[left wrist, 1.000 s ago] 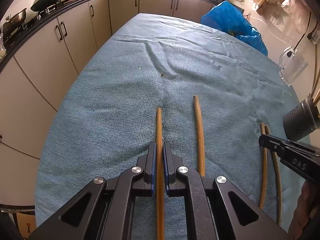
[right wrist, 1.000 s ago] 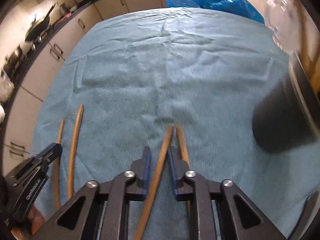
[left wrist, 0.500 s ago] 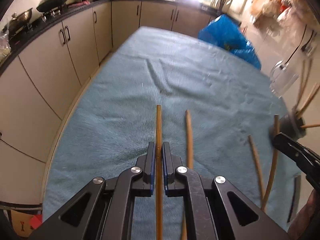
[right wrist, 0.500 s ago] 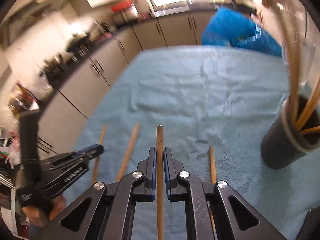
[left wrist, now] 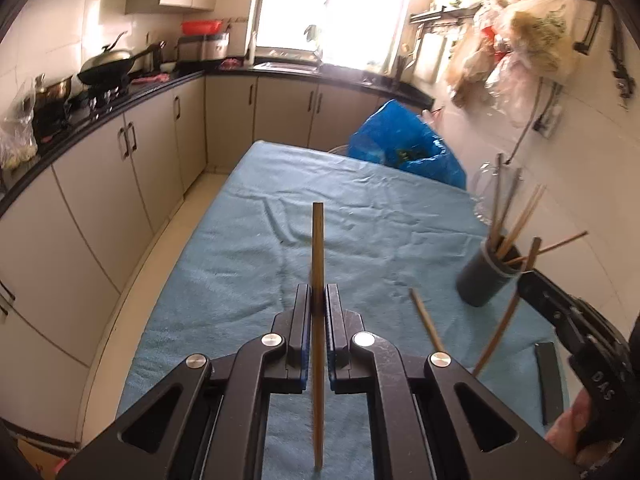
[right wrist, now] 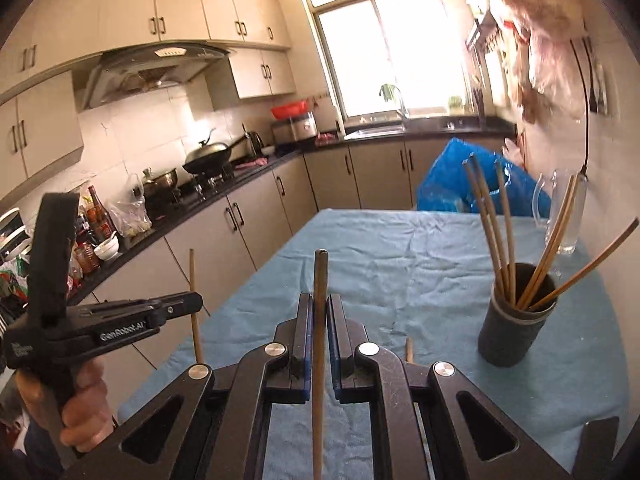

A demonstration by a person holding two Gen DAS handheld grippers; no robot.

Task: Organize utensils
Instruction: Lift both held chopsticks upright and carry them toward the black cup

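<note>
My left gripper [left wrist: 319,300] is shut on a wooden chopstick [left wrist: 318,248], held in the air above the blue cloth [left wrist: 248,264]; it also shows at the left of the right wrist view, left gripper [right wrist: 196,304] with its chopstick [right wrist: 193,276]. My right gripper [right wrist: 319,312] is shut on another chopstick [right wrist: 320,276], raised off the cloth. From the left wrist view the right gripper [left wrist: 526,276] and its chopstick [left wrist: 502,324] sit just in front of the dark holder cup [left wrist: 486,280]. The holder cup [right wrist: 514,328] contains several chopsticks. One chopstick [left wrist: 426,320] lies on the cloth.
A glass mug [right wrist: 564,216] and a blue plastic bag [right wrist: 448,180] stand beyond the cup near the right wall. A dark flat strip [left wrist: 546,380] lies on the cloth at the right. Kitchen cabinets [left wrist: 132,168] run along the left of the table.
Both grippers have risen and tilted up, lifting a chopstick each off the cloth. The right gripper has moved toward the holder cup.
</note>
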